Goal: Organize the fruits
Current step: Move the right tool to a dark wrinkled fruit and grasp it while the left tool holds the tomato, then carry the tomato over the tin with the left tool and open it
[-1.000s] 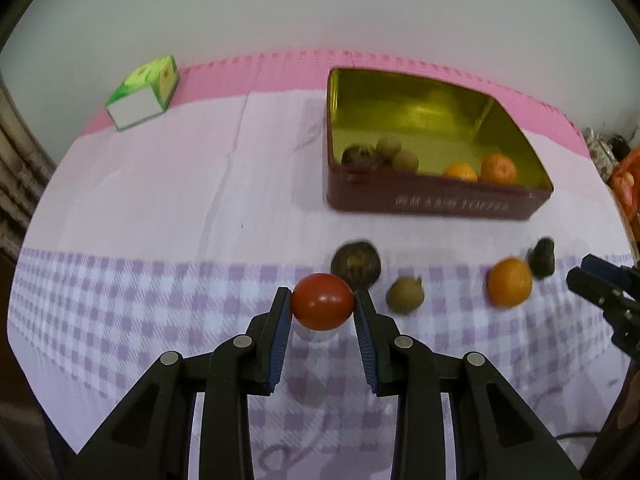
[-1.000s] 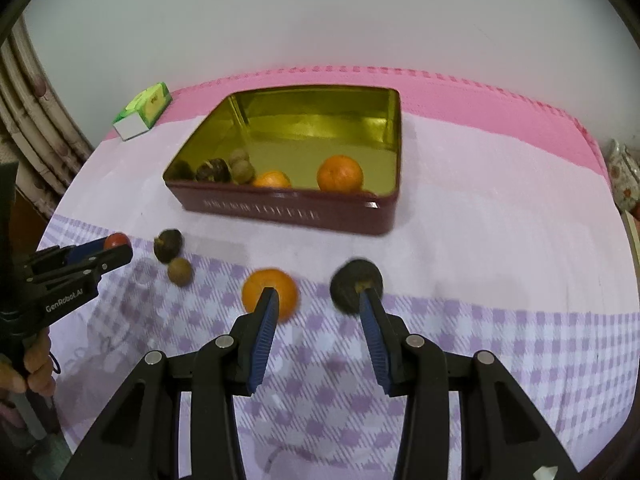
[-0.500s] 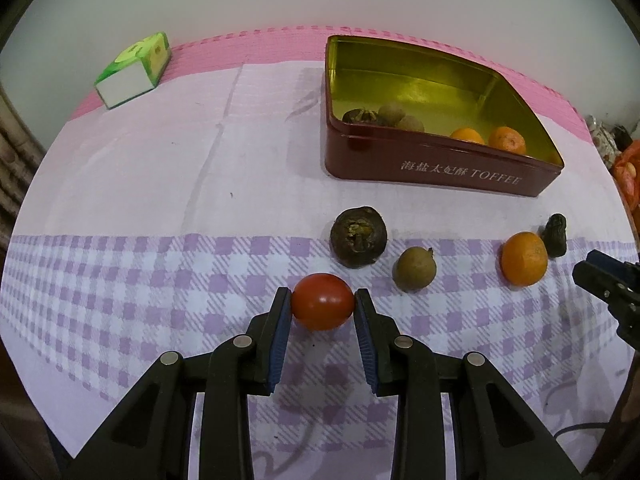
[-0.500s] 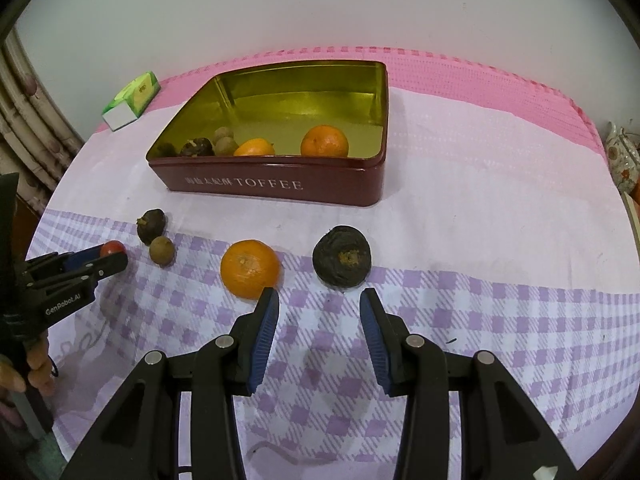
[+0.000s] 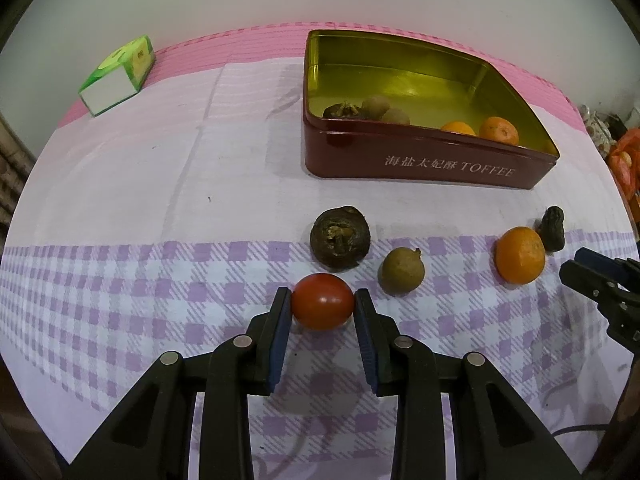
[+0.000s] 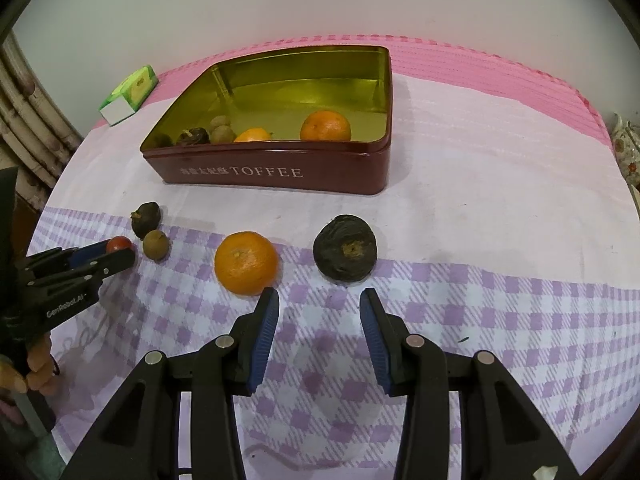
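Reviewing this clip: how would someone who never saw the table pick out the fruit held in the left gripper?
Start at the dark red TOFFEE tin and come forward onto the purple checked cloth. Nearest the camera, the left gripper is shut on a tomato. It is the only smooth, red fruit, unlike the wrinkled dark fruit and small brown fruit beside it.

Black tool (image 6: 319, 306), blue pads (image 6: 264, 332), apparently silver rivets (image 6: 224, 341).

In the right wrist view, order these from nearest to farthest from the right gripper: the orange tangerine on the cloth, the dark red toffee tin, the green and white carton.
1. Orange tangerine on the checked cloth, just ahead-left of the right gripper.
2. Dark red toffee tin, farther back, centre.
3. Green and white carton, far back left.
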A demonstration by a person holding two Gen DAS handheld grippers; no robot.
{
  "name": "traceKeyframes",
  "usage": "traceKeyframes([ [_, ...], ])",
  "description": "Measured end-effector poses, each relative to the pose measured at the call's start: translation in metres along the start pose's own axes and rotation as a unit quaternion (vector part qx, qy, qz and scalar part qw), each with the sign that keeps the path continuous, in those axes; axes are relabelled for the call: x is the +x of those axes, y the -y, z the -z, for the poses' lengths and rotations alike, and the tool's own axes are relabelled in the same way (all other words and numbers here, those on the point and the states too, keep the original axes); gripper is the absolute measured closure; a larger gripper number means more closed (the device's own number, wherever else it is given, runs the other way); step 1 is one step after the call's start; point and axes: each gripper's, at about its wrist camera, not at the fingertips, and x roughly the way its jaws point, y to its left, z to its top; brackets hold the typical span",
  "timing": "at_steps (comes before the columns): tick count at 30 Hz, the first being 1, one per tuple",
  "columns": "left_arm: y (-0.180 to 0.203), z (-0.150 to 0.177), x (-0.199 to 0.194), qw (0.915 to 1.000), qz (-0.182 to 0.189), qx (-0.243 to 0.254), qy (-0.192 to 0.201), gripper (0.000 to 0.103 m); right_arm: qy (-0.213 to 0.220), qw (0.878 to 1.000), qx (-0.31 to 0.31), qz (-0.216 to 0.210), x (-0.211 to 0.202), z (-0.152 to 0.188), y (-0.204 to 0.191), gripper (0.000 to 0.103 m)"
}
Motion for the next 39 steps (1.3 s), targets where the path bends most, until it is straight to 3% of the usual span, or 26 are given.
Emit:
traceKeyframes([
  [25, 0.001, -0.011, 0.013, 0.9998, 0.014, 0.015, -0.002, 0.070, -0.011, 1.000, 0.011, 0.006, 0.030, -0.022, 0.012, 0.063],
  [39, 0.014, -0.001, 0.009, 0.9979, 0.054, 0.034, -0.007, 0.070, -0.007, 1.000, 0.007, 0.013, 0.036, -0.027, 0.012, 0.067],
])
